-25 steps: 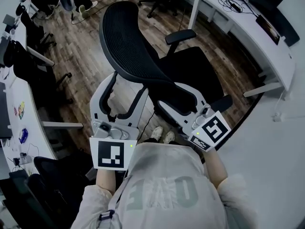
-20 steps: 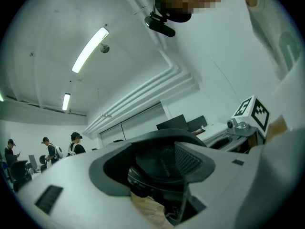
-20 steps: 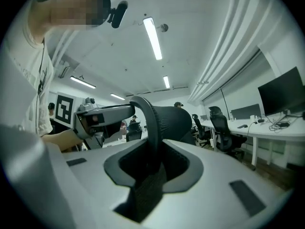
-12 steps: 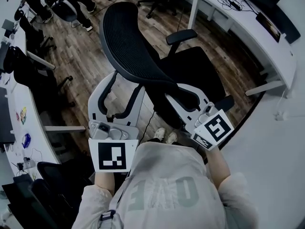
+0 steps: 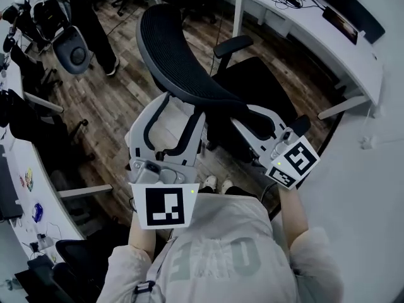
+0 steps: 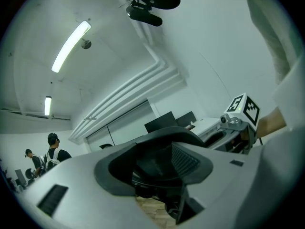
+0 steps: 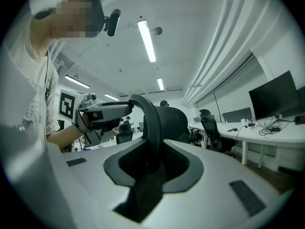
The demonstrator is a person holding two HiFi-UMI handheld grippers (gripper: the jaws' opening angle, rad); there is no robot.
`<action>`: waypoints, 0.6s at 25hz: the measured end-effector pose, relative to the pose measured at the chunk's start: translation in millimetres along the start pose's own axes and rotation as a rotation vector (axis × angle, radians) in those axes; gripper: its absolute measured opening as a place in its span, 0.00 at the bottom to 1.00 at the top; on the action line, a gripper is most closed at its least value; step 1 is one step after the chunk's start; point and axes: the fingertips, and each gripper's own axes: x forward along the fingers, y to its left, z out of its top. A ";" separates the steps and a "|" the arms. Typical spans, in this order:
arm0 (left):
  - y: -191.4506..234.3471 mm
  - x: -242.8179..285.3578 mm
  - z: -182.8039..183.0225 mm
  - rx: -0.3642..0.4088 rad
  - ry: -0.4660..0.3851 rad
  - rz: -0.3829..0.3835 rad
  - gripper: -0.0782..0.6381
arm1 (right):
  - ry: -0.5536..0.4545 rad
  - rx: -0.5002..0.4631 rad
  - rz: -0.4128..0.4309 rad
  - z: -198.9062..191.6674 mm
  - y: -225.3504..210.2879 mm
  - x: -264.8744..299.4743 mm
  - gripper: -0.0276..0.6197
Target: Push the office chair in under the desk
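- Straddling the office chair (image 5: 183, 62) at its back strut, the left gripper (image 5: 173, 122) has its fingers spread, clamping nothing.
- The right gripper (image 5: 249, 122) fingers clench the backrest's lower edge between them.
- Beyond both, the seat stands well clear of the bench (image 5: 303, 27); nearly the whole push appears left to do.
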 end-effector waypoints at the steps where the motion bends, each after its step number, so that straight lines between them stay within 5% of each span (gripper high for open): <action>1: -2.9 8.1 2.0 -0.003 -0.011 -0.017 0.44 | 0.003 -0.003 -0.003 0.5 -9.3 -1.8 0.19; 8: -23.4 86.8 22.9 0.023 -0.055 -0.075 0.44 | 0.006 0.004 -0.005 10.4 -91.3 -15.8 0.19; 15: -52.9 174.0 43.7 0.004 -0.028 -0.008 0.43 | 0.032 -0.004 0.060 21.9 -185.4 -36.4 0.19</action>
